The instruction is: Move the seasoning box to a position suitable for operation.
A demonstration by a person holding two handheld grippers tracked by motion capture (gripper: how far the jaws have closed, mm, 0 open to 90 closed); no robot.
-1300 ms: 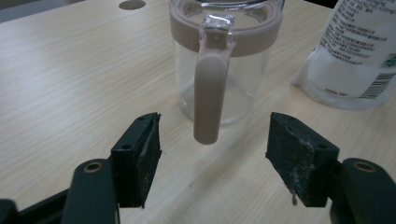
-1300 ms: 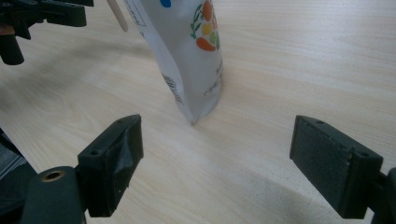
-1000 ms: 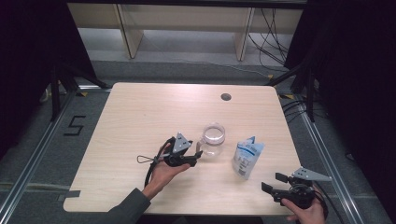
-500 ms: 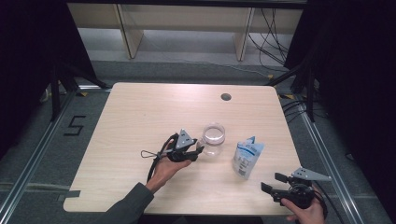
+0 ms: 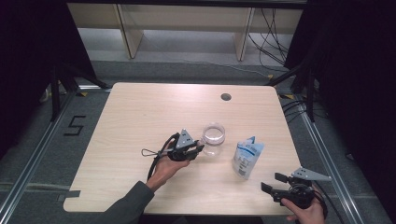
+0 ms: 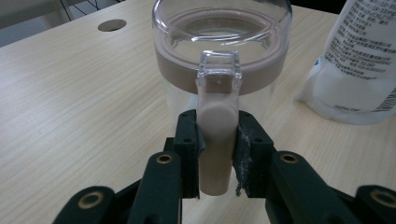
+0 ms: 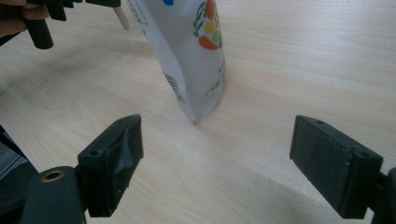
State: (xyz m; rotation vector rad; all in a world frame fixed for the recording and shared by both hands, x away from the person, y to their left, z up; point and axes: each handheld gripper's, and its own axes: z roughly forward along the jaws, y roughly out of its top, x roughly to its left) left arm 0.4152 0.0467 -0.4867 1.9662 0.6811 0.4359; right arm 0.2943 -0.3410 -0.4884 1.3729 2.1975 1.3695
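Open tabletop (image 5: 140, 112) — left gripper (image 6: 215, 140) clamps jar handle (image 6: 215, 140).

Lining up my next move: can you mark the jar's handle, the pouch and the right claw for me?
jar handle (image 6: 215, 140), left gripper view, on the beige grip between the pads.
pouch (image 5: 246, 158), high view, on its printed front.
right claw (image 5: 272, 182), high view, midway between its fingertips.

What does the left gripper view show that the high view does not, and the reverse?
Left gripper view: the jar's beige handle between the left gripper's pads, which have just been closing on it, and the clear latch.

High view: the whole table, both hands, and the right gripper open near the front edge.

Both: the jar, the pouch and the table hole.
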